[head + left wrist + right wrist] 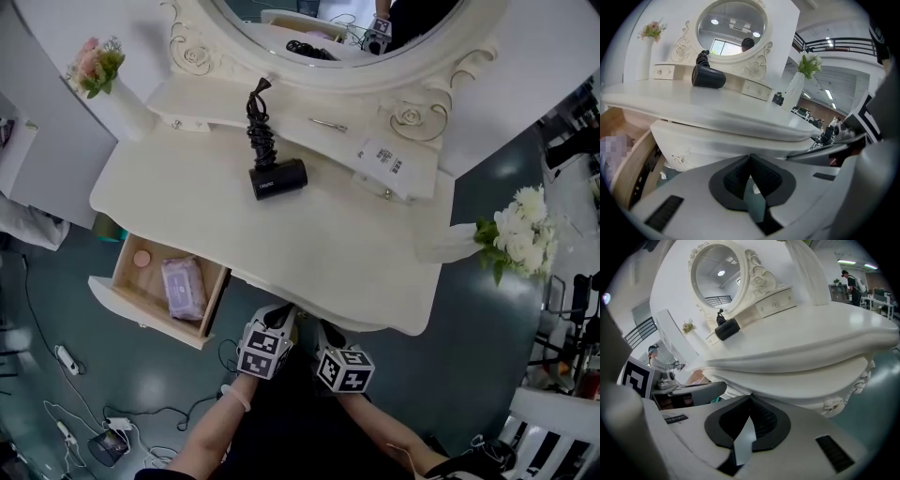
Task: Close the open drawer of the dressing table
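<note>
Hovering at the dressing table [328,225], left tongs [750,156] and right tongs [751,396] closed; drawer [128,265] open; tag [382,157] print illegible

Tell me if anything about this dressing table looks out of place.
Yes: the front-left drawer of the dressing table hangs wide open, a purple pack lying inside. The black hair dryer lies on its side on top, cord bunched behind it. Nothing looks spilled or broken.

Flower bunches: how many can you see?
2. A pink bunch stands at the dressing table's back left corner; a white bunch stands at its right edge.
</note>
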Demonstrator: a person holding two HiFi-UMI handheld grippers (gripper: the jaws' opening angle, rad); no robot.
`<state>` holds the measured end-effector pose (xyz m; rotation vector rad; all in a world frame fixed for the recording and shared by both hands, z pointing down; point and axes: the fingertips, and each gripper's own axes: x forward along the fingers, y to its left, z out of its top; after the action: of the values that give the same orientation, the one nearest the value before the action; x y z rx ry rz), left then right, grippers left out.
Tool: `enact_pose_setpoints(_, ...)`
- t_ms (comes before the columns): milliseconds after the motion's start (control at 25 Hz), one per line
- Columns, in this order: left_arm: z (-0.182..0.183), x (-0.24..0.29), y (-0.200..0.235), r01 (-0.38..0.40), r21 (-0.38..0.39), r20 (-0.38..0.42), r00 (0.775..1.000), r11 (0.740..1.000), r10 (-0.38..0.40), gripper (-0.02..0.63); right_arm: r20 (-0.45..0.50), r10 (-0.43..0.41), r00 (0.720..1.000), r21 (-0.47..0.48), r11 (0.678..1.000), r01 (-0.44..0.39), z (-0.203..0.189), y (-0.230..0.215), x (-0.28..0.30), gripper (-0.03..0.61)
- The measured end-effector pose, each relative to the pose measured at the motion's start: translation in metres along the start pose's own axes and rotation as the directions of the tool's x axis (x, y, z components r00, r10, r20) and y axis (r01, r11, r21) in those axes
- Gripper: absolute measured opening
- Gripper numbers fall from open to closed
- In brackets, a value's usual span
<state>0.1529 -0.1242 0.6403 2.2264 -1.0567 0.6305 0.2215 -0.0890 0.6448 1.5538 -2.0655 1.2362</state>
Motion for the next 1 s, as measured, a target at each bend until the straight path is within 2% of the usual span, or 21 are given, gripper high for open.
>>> enact_pose_setpoints(240,0.0,0.005,0.005,-0.011,0.016,-0.004,1.0,1.0,0.011,0.02,0.046,-0.019,0.999,-0.042,0.999,0.021,0.009,-0.002,0.005,0.025)
enact_pose_setpoints(640,0.004,0.011,0.0,0.002,0.04,-0.015,1.0,0.999,-0.001,0.02,0.118,-0.055,0.991,-0.055,0.997,0.062,0.025,-0.01,0.015,0.025)
enact_pose_setpoints(1000,0.006,0.006,0.003,-0.012,0.037,0.003,1.0,0.999,0.011,0.02,0.109,-0.026,0.994,-0.076,0.997,0.034,0.029,-0.004,0.021,0.025)
